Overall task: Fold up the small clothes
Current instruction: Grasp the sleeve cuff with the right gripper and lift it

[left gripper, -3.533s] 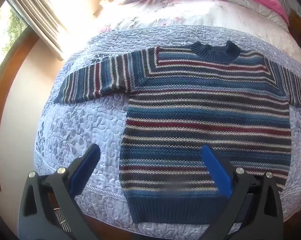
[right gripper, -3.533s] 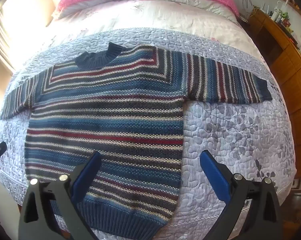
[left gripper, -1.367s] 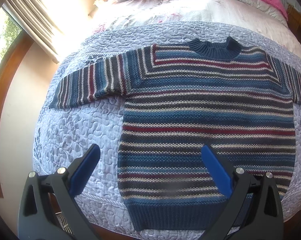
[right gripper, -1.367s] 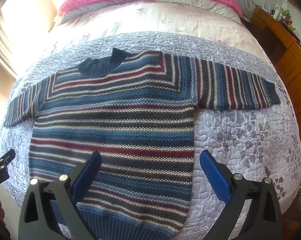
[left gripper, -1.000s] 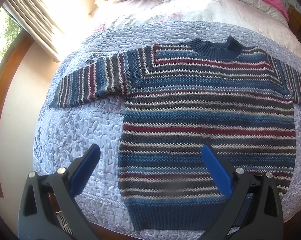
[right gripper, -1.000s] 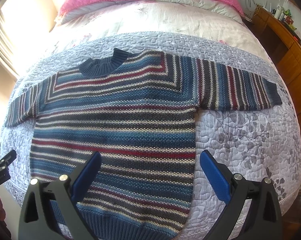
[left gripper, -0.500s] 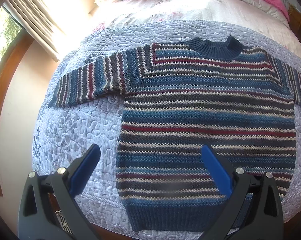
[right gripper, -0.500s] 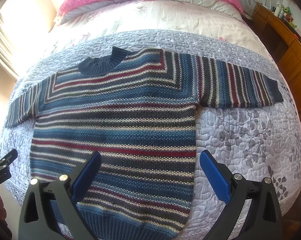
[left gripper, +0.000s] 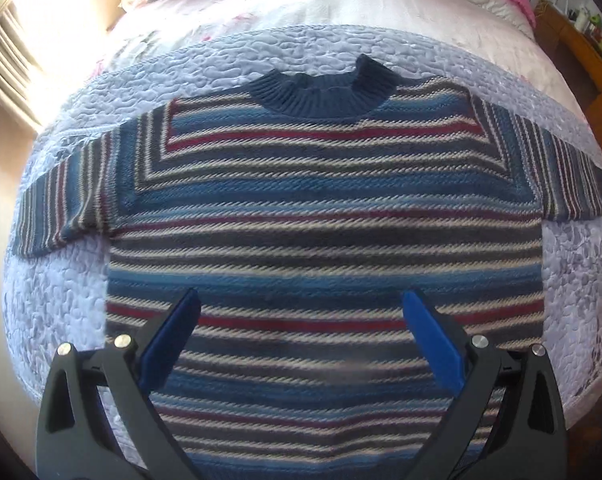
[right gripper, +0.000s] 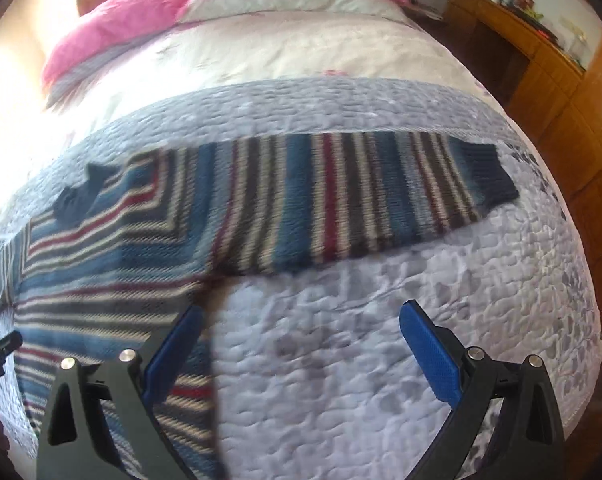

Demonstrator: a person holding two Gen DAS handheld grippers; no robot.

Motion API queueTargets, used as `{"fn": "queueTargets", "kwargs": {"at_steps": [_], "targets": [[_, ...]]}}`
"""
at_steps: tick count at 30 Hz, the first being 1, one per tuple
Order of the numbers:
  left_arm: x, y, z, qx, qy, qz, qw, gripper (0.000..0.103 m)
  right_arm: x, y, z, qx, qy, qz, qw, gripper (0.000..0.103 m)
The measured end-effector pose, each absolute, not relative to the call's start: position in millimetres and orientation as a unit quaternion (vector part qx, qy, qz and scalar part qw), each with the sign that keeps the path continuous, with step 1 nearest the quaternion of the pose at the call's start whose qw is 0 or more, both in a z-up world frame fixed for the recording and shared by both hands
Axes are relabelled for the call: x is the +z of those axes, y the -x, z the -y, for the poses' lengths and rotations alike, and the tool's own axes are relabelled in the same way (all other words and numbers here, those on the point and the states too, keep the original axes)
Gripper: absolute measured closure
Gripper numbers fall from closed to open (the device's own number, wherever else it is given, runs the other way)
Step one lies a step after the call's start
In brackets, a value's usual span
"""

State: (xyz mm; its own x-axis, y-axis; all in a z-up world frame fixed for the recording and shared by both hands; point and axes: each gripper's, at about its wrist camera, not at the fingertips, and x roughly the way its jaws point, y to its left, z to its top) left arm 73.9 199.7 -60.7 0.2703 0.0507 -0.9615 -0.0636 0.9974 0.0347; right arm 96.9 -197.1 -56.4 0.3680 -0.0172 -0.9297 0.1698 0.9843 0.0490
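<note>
Both tools gape above striped sweater (left gripper: 325, 216), unlabelled.

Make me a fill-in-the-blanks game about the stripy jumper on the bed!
1. The striped sweater lies flat on the quilted ____ bedspread.
2. Its ribbed collar is dark ____.
3. Both the left gripper and the right gripper have their jaws ____.
4. The pillows at the head of the bed are ____.

Missing words: lavender, blue, open, pink

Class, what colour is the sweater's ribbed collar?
Solid dark navy blue collar, clearest in the left wrist view.
</note>
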Motion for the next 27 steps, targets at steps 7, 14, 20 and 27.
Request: {"fn": "queueTargets", "kwargs": {"at_steps": [7, 14, 20, 27], "targets": [[-74.3, -131.4, -126.7, 0.065, 0.003, -0.576, 0.815, 0.003, -104.4, -168.2, 359.8, -0.117, -0.085, -0.576, 0.804, 0.005], [-80.7, -159.4, -85.3, 0.048, -0.009, -0.569, 0.821, 0.003, -135.5, -205.3, 414.1, -0.101, -0.099, -0.61, 0.779, 0.006], [-83.6, -176.1, -90.8, 0.055, -0.007, -0.57, 0.82, 0.003, -158.1, -226.1, 441.3, -0.105, -0.119, -0.626, 0.763, 0.013], [-94.3, -185.1, -115.9, 0.07, 0.005, -0.581, 0.811, 0.003, -149.2, -231.9, 439.2, -0.06, -0.146, -0.61, 0.777, 0.087]]}}
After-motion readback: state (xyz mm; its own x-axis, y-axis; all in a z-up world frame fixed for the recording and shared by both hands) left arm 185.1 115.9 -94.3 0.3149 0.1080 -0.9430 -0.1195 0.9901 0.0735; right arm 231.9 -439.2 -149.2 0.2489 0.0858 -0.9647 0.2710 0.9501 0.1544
